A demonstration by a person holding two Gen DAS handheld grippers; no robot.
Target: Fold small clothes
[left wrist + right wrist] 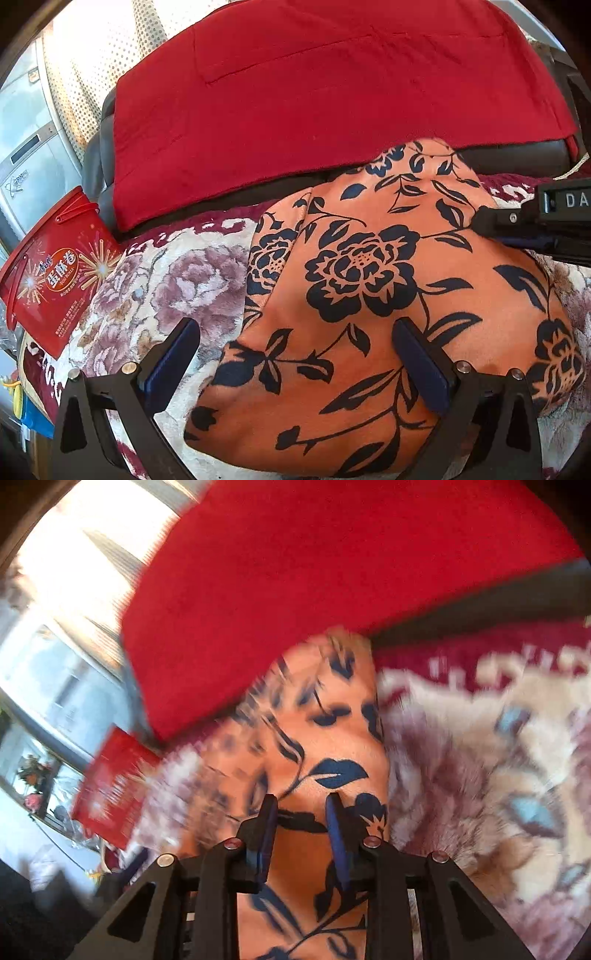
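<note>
An orange garment printed with dark blue flowers lies on a plush floral blanket. Its left side is doubled over in a fold. My left gripper hovers over the garment's near part, jaws wide open with nothing pinched. My right gripper comes in from the right at the garment's far right edge. In the right wrist view the right gripper has its jaws narrow, closed on a ridge of the orange garment. The cloth at the pads is sharp while everything around is blurred.
A red cloth drapes over a dark sofa back behind the garment. A red snack bucket stands at the blanket's left edge, with a grey appliance beyond it. The blanket stretches right of the garment.
</note>
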